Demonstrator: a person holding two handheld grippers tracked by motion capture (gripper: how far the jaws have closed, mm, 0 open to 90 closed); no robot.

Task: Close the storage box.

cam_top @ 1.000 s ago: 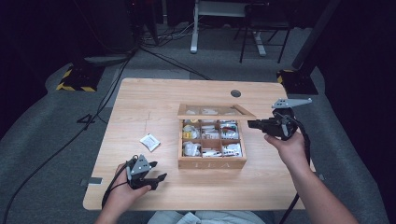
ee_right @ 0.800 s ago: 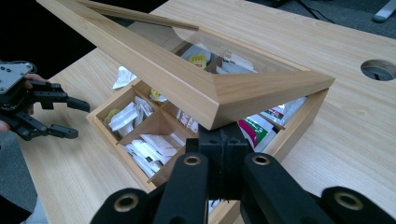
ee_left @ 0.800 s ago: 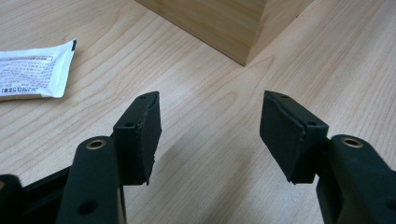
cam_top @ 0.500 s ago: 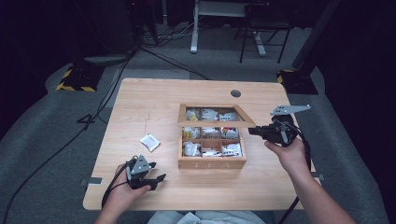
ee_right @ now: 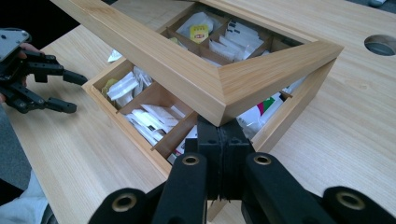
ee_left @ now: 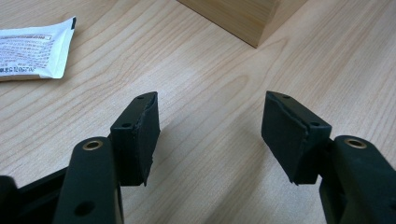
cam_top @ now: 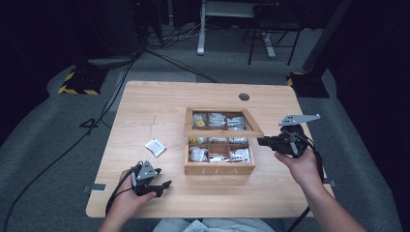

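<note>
Lid [ee_right: 187, 70] corner just above closed right jaws; left jaws open, empty.

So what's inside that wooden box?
The box is split into compartments holding white sachets, and one packet with a yellow label shows through the lid. The half-raised lid's frame covers some compartments, so those contents stay hidden.

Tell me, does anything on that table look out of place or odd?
One tea sachet lies loose on the table, left of the wooden tea box, while the rest sit in the compartments. The box's lid hangs half-raised, tilted, its corner resting on the shut right hand-held gripper. Nothing looks spilled or damaged.
</note>
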